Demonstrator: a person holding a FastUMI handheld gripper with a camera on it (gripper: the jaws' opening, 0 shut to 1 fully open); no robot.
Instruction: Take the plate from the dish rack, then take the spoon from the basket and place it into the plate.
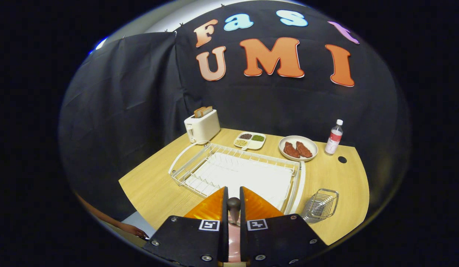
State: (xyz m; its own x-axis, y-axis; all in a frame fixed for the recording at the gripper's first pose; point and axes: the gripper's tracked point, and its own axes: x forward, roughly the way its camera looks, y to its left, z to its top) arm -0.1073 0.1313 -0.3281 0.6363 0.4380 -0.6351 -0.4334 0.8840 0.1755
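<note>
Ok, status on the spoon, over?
Gripper jaws shut on spoon. Dish rack just beyond, empty. Basket empty. Nothing in the way.

**Rack dead ahead, open table to either side**

The gripper (233, 207) has its fingers closed on the spoon (233, 207), whose handle fills the narrow slot between them. Just beyond the fingers the white dish rack (199, 163) spans the middle of the wooden table (151, 189); its wire rim stands up as a low barrier. Right of the fingers, the wire basket (320, 205) sits near the table's edge. Far beyond the rack stand a toaster (202, 127), a divided tray (250, 141), a plate of meat (298, 148) and a bottle (334, 137). Bare tabletop lies left of the rack and between the rack and the bottle. A hand (135, 231) rests left of the fingers.
</note>
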